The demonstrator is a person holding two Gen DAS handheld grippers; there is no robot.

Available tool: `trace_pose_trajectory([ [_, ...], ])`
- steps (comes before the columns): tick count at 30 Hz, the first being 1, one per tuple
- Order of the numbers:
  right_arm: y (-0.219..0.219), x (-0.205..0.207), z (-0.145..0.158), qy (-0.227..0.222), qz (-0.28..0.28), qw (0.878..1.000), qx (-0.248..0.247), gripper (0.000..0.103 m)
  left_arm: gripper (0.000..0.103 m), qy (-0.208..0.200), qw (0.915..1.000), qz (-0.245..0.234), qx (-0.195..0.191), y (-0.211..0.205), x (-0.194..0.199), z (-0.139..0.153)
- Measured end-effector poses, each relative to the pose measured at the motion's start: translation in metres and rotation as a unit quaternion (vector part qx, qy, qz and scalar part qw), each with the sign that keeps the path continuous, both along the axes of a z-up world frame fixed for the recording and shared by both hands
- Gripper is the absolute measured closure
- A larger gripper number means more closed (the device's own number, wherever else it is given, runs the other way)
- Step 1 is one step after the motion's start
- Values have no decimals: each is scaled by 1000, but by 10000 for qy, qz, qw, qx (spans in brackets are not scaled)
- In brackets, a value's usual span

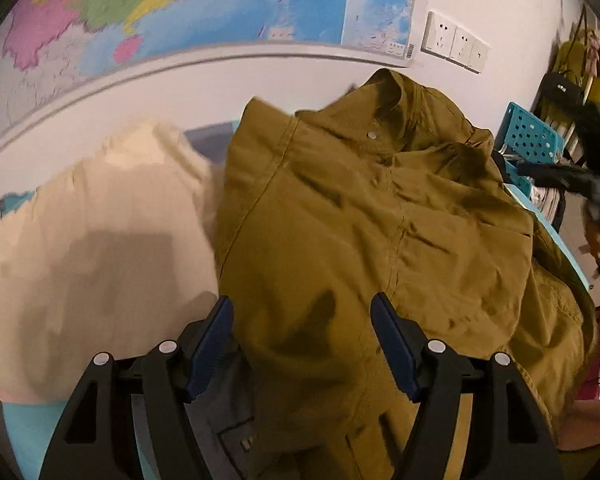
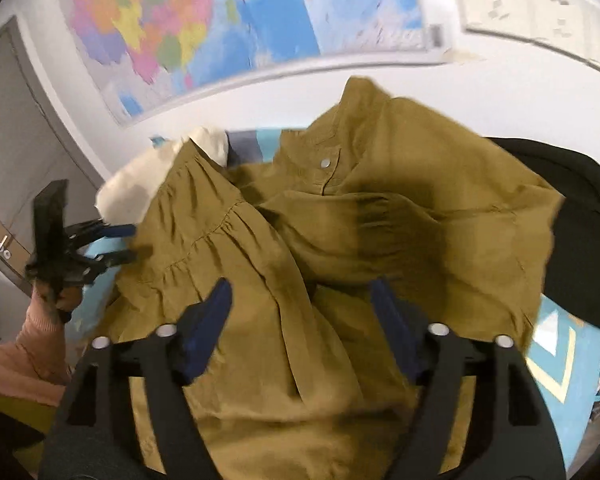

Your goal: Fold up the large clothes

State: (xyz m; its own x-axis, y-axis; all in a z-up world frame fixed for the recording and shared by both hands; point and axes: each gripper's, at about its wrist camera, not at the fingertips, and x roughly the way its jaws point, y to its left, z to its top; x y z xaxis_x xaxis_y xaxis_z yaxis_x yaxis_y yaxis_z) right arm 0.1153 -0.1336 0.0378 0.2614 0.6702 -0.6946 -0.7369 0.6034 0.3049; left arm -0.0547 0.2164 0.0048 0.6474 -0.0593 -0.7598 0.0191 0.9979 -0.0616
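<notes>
An olive-brown snap-button shirt (image 1: 360,232) lies rumpled on the blue table, collar toward the wall; it also fills the right wrist view (image 2: 320,240). My left gripper (image 1: 302,320) is open, its blue pads spread over the shirt's lower front, holding nothing. My right gripper (image 2: 300,304) is open too, hovering above the shirt's middle. The right gripper also shows at the right edge of the left wrist view (image 1: 580,184), and the left gripper at the left of the right wrist view (image 2: 112,244), beside the shirt's sleeve edge.
A cream garment (image 1: 92,232) lies left of the shirt. A black garment (image 2: 572,232) lies to its right. A map (image 1: 180,8) and wall sockets (image 1: 456,42) hang on the wall behind. A teal perforated basket (image 1: 528,140) stands at the right.
</notes>
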Motion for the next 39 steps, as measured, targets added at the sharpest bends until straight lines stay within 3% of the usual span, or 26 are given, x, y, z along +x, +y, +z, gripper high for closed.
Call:
trace_pose_trajectory([
  [3, -15, -21, -17, -99, -91, 9997, -185, 25, 31, -103, 9995, 58, 279, -10, 12, 5],
  [8, -19, -39, -49, 118, -65, 9996, -231, 29, 31, 3, 9996, 68, 259, -22, 38, -4],
  [10, -15, -41, -55, 279, 16, 9996, -33, 45, 31, 2, 9993, 120, 349, -31, 43, -7],
  [11, -14, -42, -55, 495, 102, 9986, 184, 70, 31, -8, 9991, 137, 411, -34, 43, -7],
  [12, -15, -43, -51, 655, 109, 9968, 439, 85, 31, -25, 9989, 139, 447, -35, 43, -7],
  [15, -12, -53, -26, 559, 216, 9941, 904, 90, 31, -108, 9993, 95, 338, -37, 36, -4],
  [19, 21, -57, -2, 330, 201, 9952, 901, 90, 31, -393, 9988, -71, 273, -46, 24, 7],
  [22, 70, -51, -12, 317, 464, 9968, 561, 86, 30, -441, 9976, -533, 62, -64, 22, 9],
  [23, 85, -44, -23, 481, 509, 9962, 516, 81, 30, -400, 9968, -695, 43, -72, 23, 8],
  [24, 95, -37, -31, 644, 541, 9956, 422, 61, 30, -345, 9960, -824, 76, -80, 26, 4],
  [26, 105, -29, -41, 556, 409, 9974, 213, 60, 30, -186, 9956, -875, 293, -93, 34, -6],
  [29, 80, -29, -28, 390, 476, 9960, 647, 55, 30, 216, 9967, -686, 385, -93, 49, -28],
  [31, 56, -29, -19, -26, 269, 9973, 685, 41, 33, 340, 9972, -567, 348, -86, 54, -35],
  [32, 46, -26, -18, -214, 66, 9981, 576, 26, 33, 351, 9976, -544, 246, -82, 55, -36],
  [35, 29, 0, -39, 178, -330, 9983, 438, 24, 33, 233, 9986, -459, 143, -75, 57, -33],
  [39, 49, 30, -66, 721, -103, 9957, 569, 24, 33, 195, 9994, -272, 20, -70, 59, -32],
])
